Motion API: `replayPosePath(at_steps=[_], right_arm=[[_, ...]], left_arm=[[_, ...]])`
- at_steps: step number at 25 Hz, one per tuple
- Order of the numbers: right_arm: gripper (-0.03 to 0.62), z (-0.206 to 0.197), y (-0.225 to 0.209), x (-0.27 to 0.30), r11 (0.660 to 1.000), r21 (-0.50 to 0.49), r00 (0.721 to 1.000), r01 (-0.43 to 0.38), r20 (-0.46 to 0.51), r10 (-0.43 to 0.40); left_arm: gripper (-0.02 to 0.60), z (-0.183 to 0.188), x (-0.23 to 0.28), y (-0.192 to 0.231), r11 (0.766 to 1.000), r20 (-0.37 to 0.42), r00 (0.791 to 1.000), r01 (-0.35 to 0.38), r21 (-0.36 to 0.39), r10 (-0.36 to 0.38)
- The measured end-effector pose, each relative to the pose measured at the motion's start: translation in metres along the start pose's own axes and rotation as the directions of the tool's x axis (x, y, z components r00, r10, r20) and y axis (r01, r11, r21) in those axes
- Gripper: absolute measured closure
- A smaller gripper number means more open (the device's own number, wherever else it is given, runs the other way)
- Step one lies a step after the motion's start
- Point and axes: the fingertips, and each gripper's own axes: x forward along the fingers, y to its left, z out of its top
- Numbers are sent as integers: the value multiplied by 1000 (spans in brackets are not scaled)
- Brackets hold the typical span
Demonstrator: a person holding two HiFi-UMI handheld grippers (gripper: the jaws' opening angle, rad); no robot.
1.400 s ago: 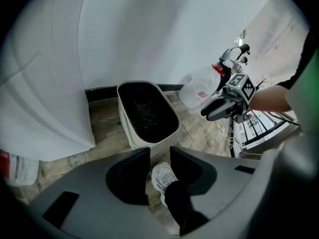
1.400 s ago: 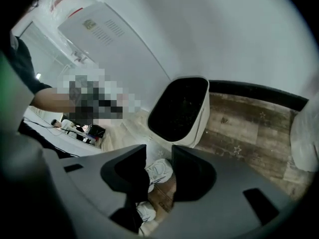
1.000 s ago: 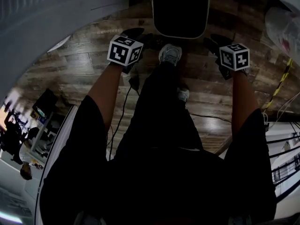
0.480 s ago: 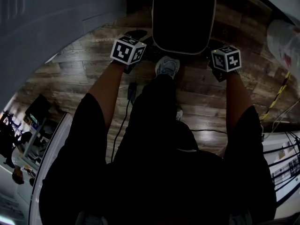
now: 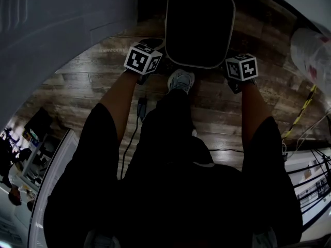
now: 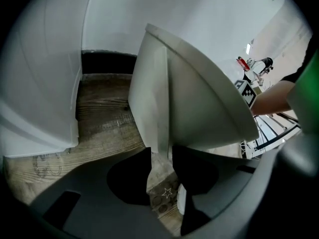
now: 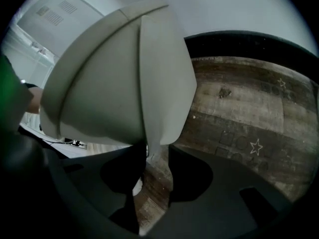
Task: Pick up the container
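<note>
Pale grey plastic fills both gripper views: the container [image 5: 199, 27] stands on the wooden floor [image 5: 103, 81], far of the person's shoe [image 5: 181, 80]. It is flanked by the left gripper [image 6: 162, 176] and right gripper [image 7: 152, 176], jaws apart, a thin side rib between each pair, unpinched. The grasp is judged in hand. Both pairs must next be closed together, then an even lift made.

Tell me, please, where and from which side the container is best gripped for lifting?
Take the container by the thin upright fin on each flank, with one gripper coming in from either side. The left gripper and right gripper, jaws open, each straddle a fin's lower end. The broad curved walls look too wide to pinch.
</note>
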Motion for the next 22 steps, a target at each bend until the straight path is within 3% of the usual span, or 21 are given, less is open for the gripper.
replayPosePath(at_steps=[4, 8, 12, 22], right_arm=[[502, -1, 6, 1, 999, 39, 1000, -14, 23, 13], [511, 0, 3, 1, 996, 88, 998, -19, 57, 14], [520, -3, 2, -3, 989, 146, 996, -25, 87, 13], [520, -10, 27, -20, 980, 194, 993, -39, 114, 17]], left_arm=[[512, 0, 3, -3, 998, 24, 1000, -3, -64, 4], [515, 1, 2, -2, 995, 49, 999, 10, -101, -5], [518, 0, -1, -5, 996, 37, 999, 1, -87, 2], [531, -6, -24, -17, 981, 95, 995, -3, -195, 22]])
